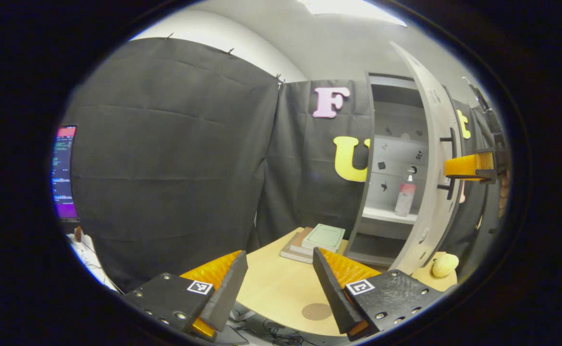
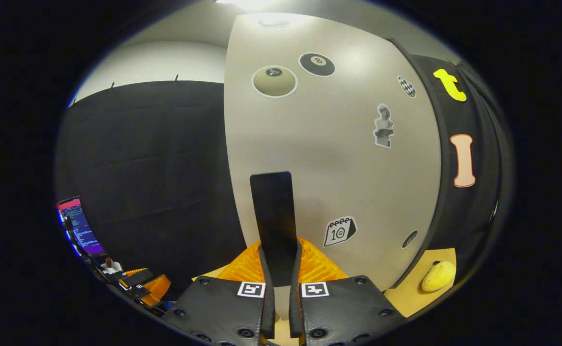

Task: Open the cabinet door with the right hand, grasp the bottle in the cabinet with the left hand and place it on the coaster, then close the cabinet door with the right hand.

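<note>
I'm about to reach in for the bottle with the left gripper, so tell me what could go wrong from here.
1. The cabinet door is only partly open, and the bottle stands close behind its edge; the left gripper might clip the door.
2. The right gripper is clamped on the door handle; letting go early might let the door swing back.
3. The bottle looks tall and narrow, so it might topple.

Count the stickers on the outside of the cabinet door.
6 on the cabinet door: two balls top, checkered patch upper right, figure mid-right, calendar and dark oval low. Others may be hidden.
</note>
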Available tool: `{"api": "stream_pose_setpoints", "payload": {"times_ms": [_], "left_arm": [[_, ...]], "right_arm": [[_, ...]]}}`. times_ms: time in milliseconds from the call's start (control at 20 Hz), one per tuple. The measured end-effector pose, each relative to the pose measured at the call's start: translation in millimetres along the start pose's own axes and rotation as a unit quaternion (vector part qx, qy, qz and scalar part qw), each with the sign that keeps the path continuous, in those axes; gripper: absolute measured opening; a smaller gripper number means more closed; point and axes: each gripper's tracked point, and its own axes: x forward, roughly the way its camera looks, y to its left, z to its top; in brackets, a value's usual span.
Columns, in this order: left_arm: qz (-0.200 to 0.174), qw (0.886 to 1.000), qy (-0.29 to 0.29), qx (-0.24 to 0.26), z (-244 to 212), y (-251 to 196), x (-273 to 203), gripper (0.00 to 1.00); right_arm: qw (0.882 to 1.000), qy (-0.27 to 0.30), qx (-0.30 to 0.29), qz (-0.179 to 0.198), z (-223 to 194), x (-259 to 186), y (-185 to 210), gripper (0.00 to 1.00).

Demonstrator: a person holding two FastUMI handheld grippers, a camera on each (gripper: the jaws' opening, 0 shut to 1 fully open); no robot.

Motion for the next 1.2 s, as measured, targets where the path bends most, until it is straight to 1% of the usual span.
{"api": "stream_pose_setpoints", "payload": {"times_ms": [100, 150, 200, 250, 300, 350, 400, 600, 750, 800, 900, 1000, 1050, 1100, 1200], "left_arm": [[0.001, 1.000, -0.016, 0.002, 13.4, -9.5, -15.4, 0.83], [-0.002, 1.000, -0.020, 0.002, 18.2, -15.6, -21.4, 0.83], [-0.004, 1.000, -0.022, 0.005, 20.2, -21.7, -28.7, 0.83], [-0.006, 1.000, -0.025, 0.009, 23.4, -25.7, -34.5, 0.83], [-0.010, 0.999, -0.027, 0.016, 25.4, -30.2, -37.1, 0.83], [-0.013, 0.999, -0.029, 0.024, 28.7, -33.4, -40.4, 0.83], [-0.016, 0.999, -0.031, 0.032, 30.4, -37.8, -43.0, 0.82], [-0.025, 0.998, -0.034, 0.045, 31.6, -48.4, -42.5, 0.82], [-0.056, 0.997, -0.026, 0.036, 28.9, -65.2, -34.5, 0.85], [-0.069, 0.997, -0.025, 0.036, 28.7, -72.5, -27.4, 0.83], [-0.093, 0.995, -0.021, 0.039, 26.3, -86.1, -5.1, 0.83], [-0.123, 0.992, -0.014, 0.036, 25.3, -98.3, 14.0, 0.83], [-0.139, 0.990, -0.014, 0.033, 26.9, -104.1, 22.8, 0.83], [-0.154, 0.988, -0.013, 0.031, 28.8, -108.7, 30.8, 0.83], [-0.180, 0.983, -0.010, 0.033, 30.8, -113.8, 47.2, 0.83]], "right_arm": [[1.000, -0.001, 0.006, 0.003, -0.4, -4.6, -4.6, 0.13], [1.000, -0.003, 0.009, 0.001, -0.4, -7.1, -7.3, 0.10], [1.000, -0.007, 0.010, -0.003, -0.6, -11.1, -9.6, 0.17], [1.000, -0.010, 0.010, -0.008, -0.7, -15.2, -11.9, 0.13], [1.000, -0.013, 0.009, -0.013, -1.3, -18.9, -13.5, 0.13], [1.000, -0.016, 0.010, -0.017, -1.8, -22.6, -15.2, 0.10], [1.000, -0.018, 0.011, -0.022, -2.9, -25.9, -17.2, 0.13], [0.999, -0.021, 0.016, -0.045, -2.8, -45.5, -30.6, 0.13], [0.996, -0.019, 0.013, -0.085, -3.3, -59.1, -42.6, 0.13], [0.995, -0.020, 0.010, -0.100, -3.2, -62.3, -49.0, 0.13], [0.991, -0.025, -0.004, -0.131, -1.5, -67.4, -63.1, 0.12], [0.985, -0.024, -0.005, -0.172, -2.1, -73.9, -77.3, 0.12], [0.982, -0.026, 0.000, -0.189, -3.1, -77.1, -79.6, 0.08], [0.978, -0.027, 0.004, -0.206, -3.9, -79.7, -82.7, 0.12], [0.971, -0.031, 0.008, -0.238, -4.0, -85.6, -90.2, 0.12]]}}
